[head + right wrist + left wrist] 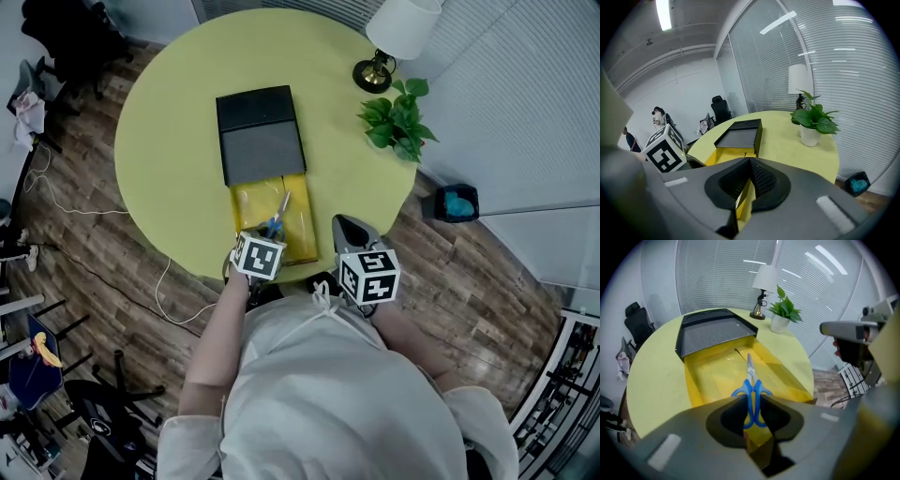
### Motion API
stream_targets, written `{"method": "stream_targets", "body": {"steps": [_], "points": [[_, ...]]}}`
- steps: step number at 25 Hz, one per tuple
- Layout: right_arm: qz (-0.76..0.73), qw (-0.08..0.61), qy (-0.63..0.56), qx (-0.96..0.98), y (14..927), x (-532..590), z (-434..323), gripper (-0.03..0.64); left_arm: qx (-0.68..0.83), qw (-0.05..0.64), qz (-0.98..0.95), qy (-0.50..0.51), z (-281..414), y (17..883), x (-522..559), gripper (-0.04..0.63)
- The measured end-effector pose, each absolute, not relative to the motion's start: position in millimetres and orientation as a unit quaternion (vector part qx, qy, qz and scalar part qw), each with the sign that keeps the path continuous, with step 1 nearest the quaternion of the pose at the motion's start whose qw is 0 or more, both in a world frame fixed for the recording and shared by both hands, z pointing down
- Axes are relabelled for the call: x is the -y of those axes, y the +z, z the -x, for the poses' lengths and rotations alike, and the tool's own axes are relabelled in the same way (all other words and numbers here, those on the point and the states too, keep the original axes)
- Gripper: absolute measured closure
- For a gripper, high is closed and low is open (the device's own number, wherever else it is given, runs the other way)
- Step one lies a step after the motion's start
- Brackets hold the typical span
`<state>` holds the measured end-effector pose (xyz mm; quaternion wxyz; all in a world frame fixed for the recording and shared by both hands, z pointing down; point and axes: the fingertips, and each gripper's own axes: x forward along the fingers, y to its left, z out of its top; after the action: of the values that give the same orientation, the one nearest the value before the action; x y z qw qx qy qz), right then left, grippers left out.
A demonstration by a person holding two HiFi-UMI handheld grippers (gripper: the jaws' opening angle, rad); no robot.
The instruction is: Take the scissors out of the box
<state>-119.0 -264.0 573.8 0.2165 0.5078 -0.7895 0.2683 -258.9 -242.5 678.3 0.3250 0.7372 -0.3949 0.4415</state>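
Blue-handled scissors (pixel 277 221) lie lengthwise in a yellow tray (pixel 249 208) pulled out of a black box sleeve (pixel 260 131) on the round yellow table (pixel 169 141). My left gripper (pixel 267 236) is over the tray's near end. In the left gripper view its jaws (pixel 751 401) are shut on the scissors' blue handles (pixel 751 391), blades pointing away over the tray (pixel 712 376). My right gripper (pixel 347 225) hangs just right of the tray's near corner. In its own view the jaws (pixel 749 165) stand shut, with only a thin yellow slit between them.
A white table lamp (pixel 398 37) and a potted green plant (pixel 398 117) stand at the table's far right. A blue bin (pixel 457 202) sits on the wooden floor beyond the table. Office chairs and cables are on the left.
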Motion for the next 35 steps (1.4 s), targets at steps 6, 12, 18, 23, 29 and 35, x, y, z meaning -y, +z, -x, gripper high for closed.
{"method": "stream_targets", "body": {"steps": [6,12,18,23,29,35], "points": [[-0.496,0.215,0.252,0.802,563.6,266.7,140.0,0.617,0.417,0.303,-0.759,0.397,271.8,644.0,246.3,0.503],[-0.489,0.213,0.237,0.812,553.0,274.5,154.9,0.617,0.444,0.268,-0.786,0.335,281.3,600.7,259.4,0.503],[-0.473,0.193,0.221,0.831,524.7,278.9,172.3,0.617,0.494,0.189,-0.817,0.229,290.2,532.8,282.7,0.503],[-0.462,0.173,0.186,0.85,490.0,285.4,187.6,0.617,0.522,0.134,-0.83,0.147,295.8,473.9,293.7,0.503],[-0.458,0.137,0.13,0.868,443.1,294.2,206.3,0.617,0.548,0.071,-0.831,0.072,305.9,410.4,298.7,0.503],[-0.455,0.098,0.117,0.877,410.2,299.5,211.6,0.617,0.568,0.027,-0.822,0.034,319.8,368.7,298.5,0.503]]}}
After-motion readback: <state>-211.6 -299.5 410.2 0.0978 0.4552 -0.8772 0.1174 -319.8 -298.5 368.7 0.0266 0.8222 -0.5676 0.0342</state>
